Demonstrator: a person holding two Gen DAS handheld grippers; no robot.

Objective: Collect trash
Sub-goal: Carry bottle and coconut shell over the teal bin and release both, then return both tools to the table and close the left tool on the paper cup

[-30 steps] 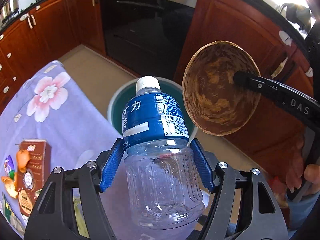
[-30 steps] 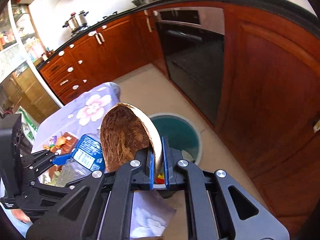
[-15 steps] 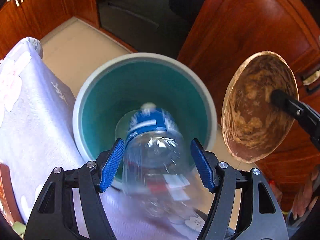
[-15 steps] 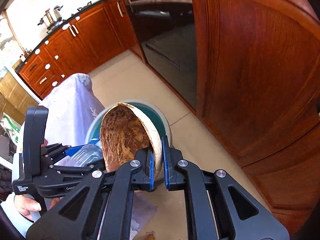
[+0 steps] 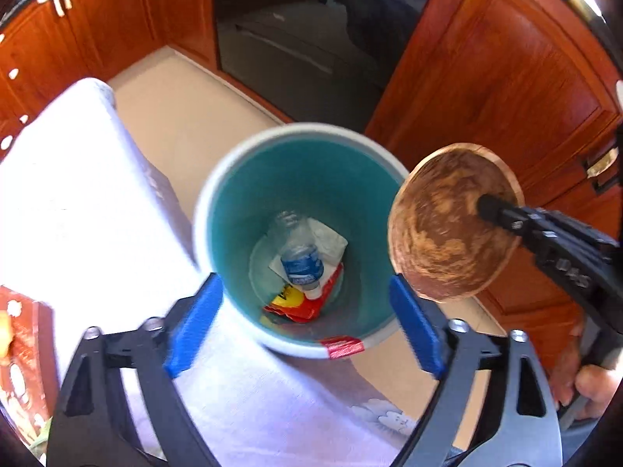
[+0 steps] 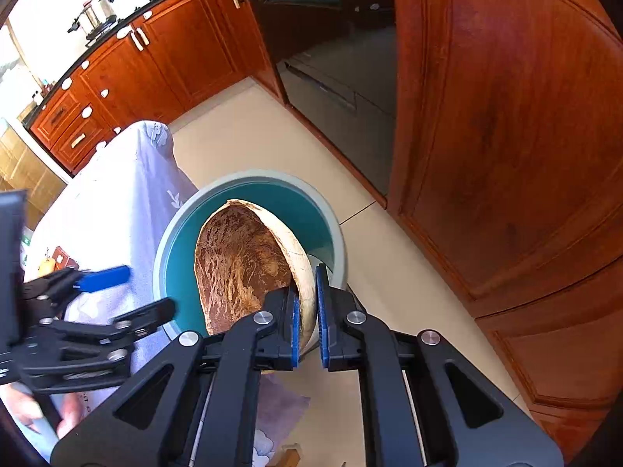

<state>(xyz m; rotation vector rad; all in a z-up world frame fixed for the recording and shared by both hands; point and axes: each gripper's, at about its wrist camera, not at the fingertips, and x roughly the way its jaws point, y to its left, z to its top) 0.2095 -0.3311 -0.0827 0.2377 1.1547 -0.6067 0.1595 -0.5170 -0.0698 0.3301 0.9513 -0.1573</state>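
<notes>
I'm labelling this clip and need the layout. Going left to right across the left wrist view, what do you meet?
Red carton at the left edge → white floral tablecloth → teal trash bin with the plastic bottle lying inside → coconut shell → right gripper clamping it.

Each hand-held gripper [image 5: 305, 327] has black angular arms, silver screws, blue pads [image 5: 193, 325].

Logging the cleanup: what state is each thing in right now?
Bottle: lying in the bin, cap on.
Bin: upright, open, partly filled.
Coconut shell: clamped by its rim, above the bin.
Left tool: open, empty; its jaws have just been opening.
Right tool: shut on the coconut shell.
</notes>
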